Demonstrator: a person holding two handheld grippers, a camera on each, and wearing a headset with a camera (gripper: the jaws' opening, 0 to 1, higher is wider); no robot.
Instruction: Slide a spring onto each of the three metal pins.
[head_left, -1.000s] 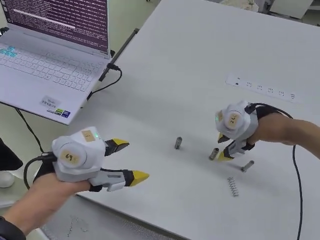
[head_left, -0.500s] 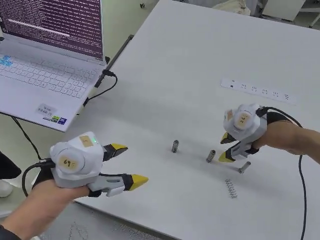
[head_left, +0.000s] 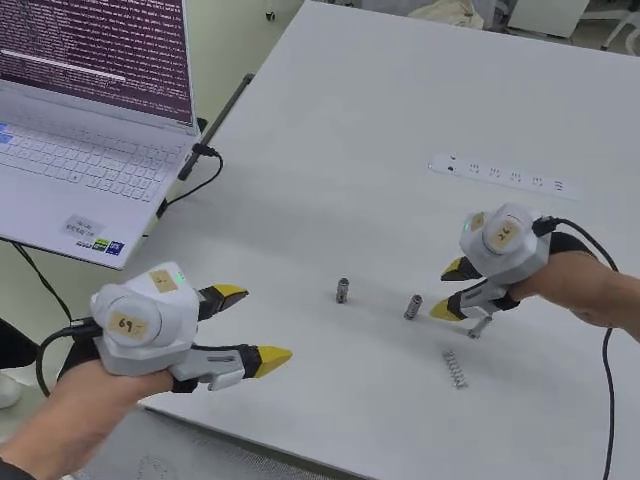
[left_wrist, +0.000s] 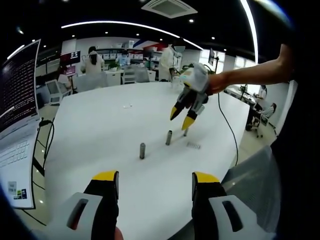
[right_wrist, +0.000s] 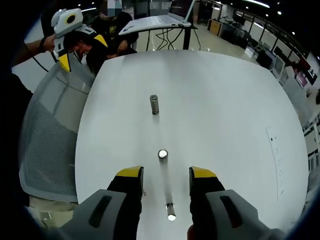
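The left claw (head_left: 250, 325) hung over the near left edge of the white tabletop (head_left: 350, 150), its jaws apart and holding nothing. The right claw (head_left: 448, 290) was low on the right, jaws apart too, with a metal pin (head_left: 478, 327) just beside its nearer tip; in the right gripper view that pin lay in the gap between the jaws. Left of it a middle pin (head_left: 413, 307) and a left pin (head_left: 343, 290) stood upright and well apart, the left one wrapped in coils, while a loose spring (head_left: 455, 368) lay flat on the tabletop just nearer than the right claw.
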